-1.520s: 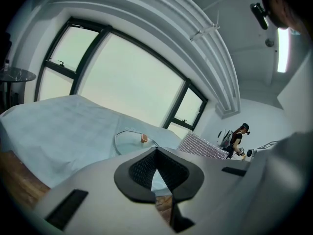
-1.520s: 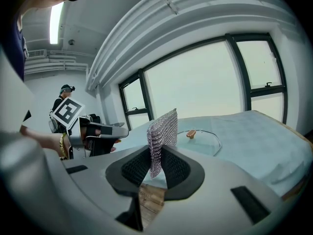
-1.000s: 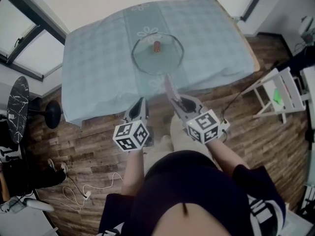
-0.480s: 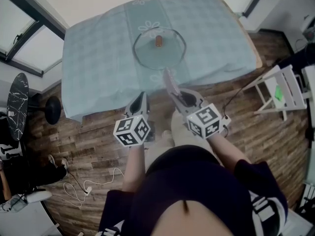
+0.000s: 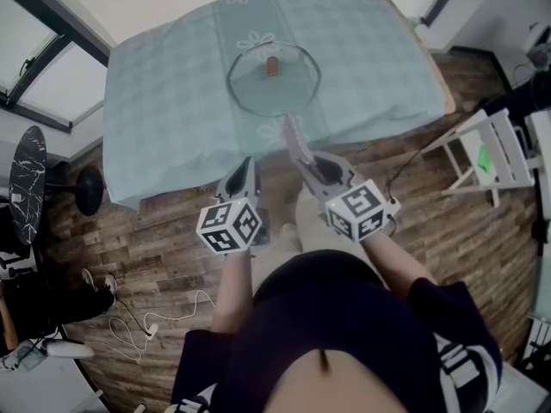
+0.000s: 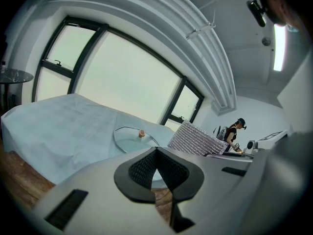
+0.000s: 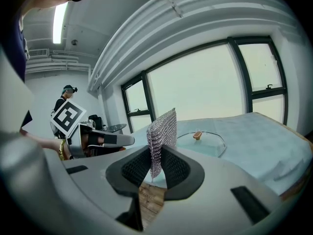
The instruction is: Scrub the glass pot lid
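The glass pot lid (image 5: pixel 274 80) lies flat, knob (image 5: pixel 272 65) up, mid-way across the blue-clothed worktop (image 5: pixel 172 101). Short of its near edge: left tongs (image 5: pixel 247 175) pressed together, empty; right tongs (image 5: pixel 314 170) clamped on a metal mesh scrubber (image 5: pixel 293 140), apart from the lid.

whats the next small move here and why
Probably carry the right gripper forward over the table edge toward the glass lid. Its jaws are shut on the mesh scrubber, but both grippers hang short of the table, and the scrubber is not touching the lid. The left gripper is shut and empty.
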`<control>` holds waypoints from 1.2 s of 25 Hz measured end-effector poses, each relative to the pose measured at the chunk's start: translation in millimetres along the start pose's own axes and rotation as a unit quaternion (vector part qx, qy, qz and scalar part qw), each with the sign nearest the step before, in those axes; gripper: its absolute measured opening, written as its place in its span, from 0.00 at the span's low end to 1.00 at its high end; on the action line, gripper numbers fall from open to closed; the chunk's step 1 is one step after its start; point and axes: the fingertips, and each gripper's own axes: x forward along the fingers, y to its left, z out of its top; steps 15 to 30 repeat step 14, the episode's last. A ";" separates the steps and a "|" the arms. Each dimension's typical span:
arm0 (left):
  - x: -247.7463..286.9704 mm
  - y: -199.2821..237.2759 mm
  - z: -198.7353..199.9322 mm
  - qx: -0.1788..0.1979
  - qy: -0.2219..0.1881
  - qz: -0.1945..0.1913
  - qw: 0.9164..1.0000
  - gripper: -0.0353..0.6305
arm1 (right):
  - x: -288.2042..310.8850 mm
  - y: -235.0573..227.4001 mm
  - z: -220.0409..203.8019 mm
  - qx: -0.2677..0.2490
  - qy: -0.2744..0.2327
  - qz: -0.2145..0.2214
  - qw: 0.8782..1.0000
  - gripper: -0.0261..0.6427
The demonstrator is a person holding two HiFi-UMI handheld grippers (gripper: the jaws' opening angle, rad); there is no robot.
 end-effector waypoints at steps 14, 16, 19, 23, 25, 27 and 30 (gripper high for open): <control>-4.4 -5.9 -2.9 0.002 0.005 -0.005 1.000 0.05 | -6.9 1.6 4.9 0.015 -0.020 -0.007 1.000 0.15; -4.4 -5.9 -2.9 0.002 0.005 -0.005 1.000 0.05 | -6.9 1.6 4.9 0.015 -0.020 -0.007 1.000 0.15; -4.4 -5.9 -2.9 0.002 0.005 -0.005 1.000 0.05 | -6.9 1.6 4.9 0.015 -0.020 -0.007 1.000 0.15; -4.4 -5.9 -2.9 0.002 0.005 -0.005 1.000 0.05 | -6.9 1.6 4.9 0.015 -0.020 -0.007 1.000 0.15; -4.4 -5.9 -2.9 0.002 0.005 -0.005 1.000 0.05 | -6.9 1.6 4.9 0.015 -0.020 -0.007 1.000 0.15; -4.4 -5.9 -2.9 0.002 0.005 -0.005 1.000 0.05 | -6.9 1.6 4.9 0.015 -0.020 -0.007 1.000 0.15; -4.4 -5.9 -2.9 0.002 0.005 -0.005 1.000 0.05 | -6.9 1.6 4.9 0.015 -0.020 -0.007 1.000 0.15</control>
